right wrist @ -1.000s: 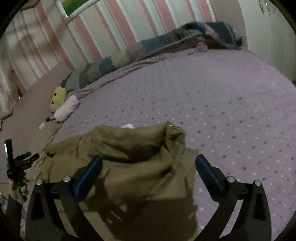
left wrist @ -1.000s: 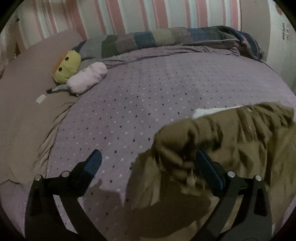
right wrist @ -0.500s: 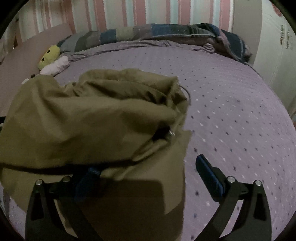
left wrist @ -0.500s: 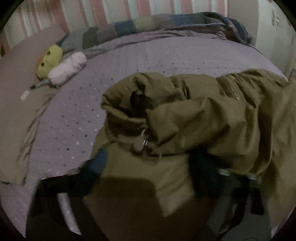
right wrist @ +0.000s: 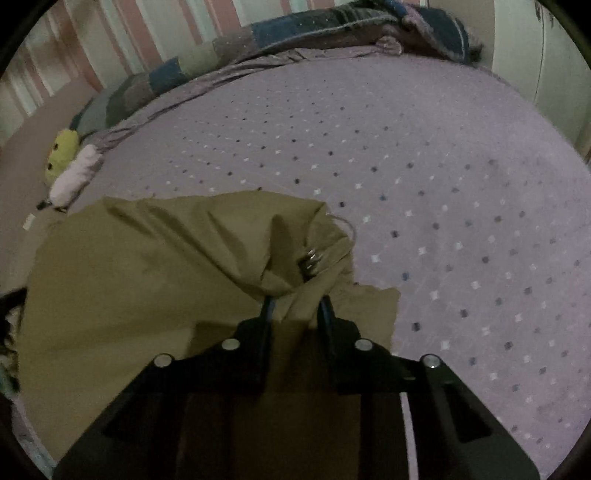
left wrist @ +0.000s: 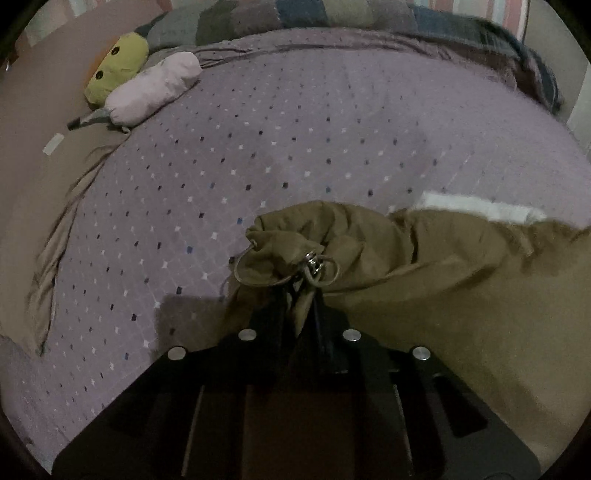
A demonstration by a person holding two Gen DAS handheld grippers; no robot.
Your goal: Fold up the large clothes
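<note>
Both grippers, left (left wrist: 300, 291) and right (right wrist: 295, 306), pinched closed on garment (right wrist: 155, 258) corners at 12 o'clock (drawstring hardware there); soft, light, likely slips unless hems are held.

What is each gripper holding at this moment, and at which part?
Both hold the olive garment: the left gripper and the right gripper each pinch a bunched corner near a metal ring.

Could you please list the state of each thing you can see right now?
Left gripper: shut on the jacket.
Right gripper: shut on the jacket.
Jacket: bunched, partly spread on the bedspread.
Plush toy: lying beside the pink roll.
Blanket: rumpled along the far edge.
</note>
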